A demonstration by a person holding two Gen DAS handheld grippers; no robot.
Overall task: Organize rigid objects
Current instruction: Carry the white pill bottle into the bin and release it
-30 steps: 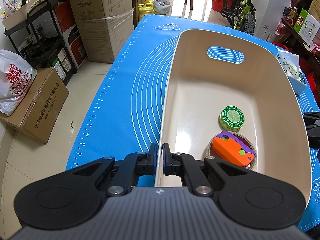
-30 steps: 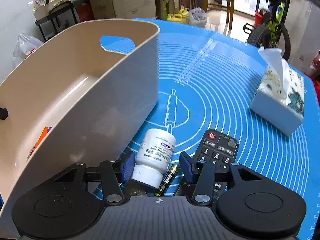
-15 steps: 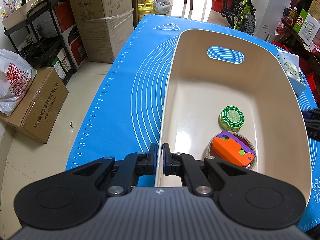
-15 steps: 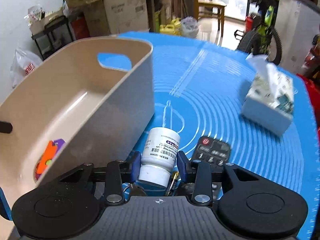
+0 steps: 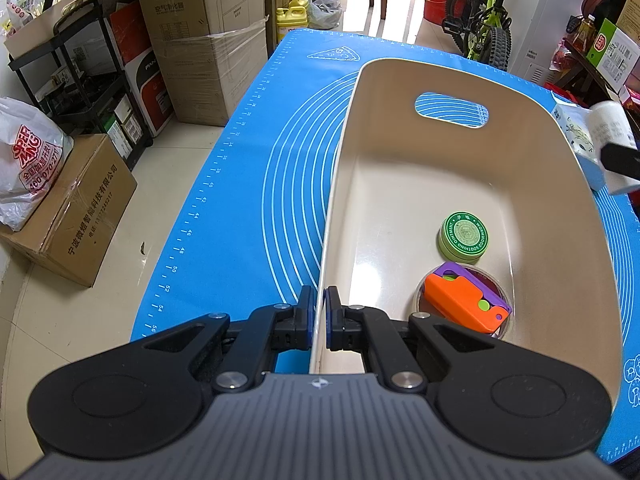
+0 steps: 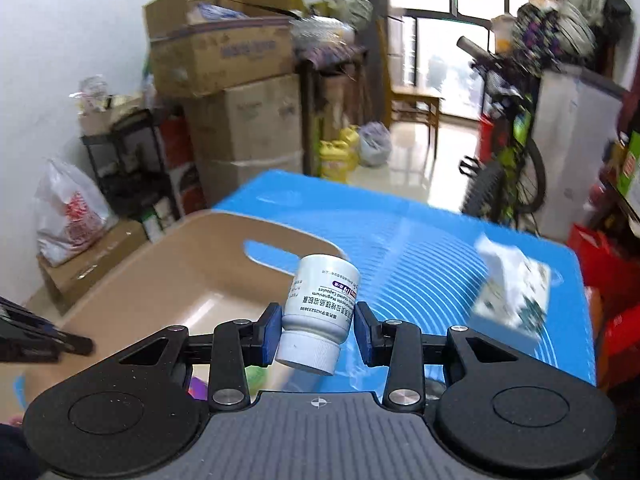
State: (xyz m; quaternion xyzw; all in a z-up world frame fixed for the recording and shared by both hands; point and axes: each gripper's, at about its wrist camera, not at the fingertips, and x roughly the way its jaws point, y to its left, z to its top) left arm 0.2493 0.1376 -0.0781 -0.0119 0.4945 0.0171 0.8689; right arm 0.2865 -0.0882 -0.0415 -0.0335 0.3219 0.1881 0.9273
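White pill bottle (image 6: 320,312) hangs gripped in the right claw (image 6: 316,334) above the blue bench mat (image 6: 420,264); left claw (image 5: 318,318) pinches the beige bin (image 5: 592,248) rim.

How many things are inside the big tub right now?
3: a green tin mid-floor, a clear round lid nearer the gripper, and an orange-purple toy lying on it. The gripper may hide more.

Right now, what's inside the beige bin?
In the beige bin: a green ointment tin and an orange-purple toy lying on a clear round lid. What's beneath the toy is hidden.
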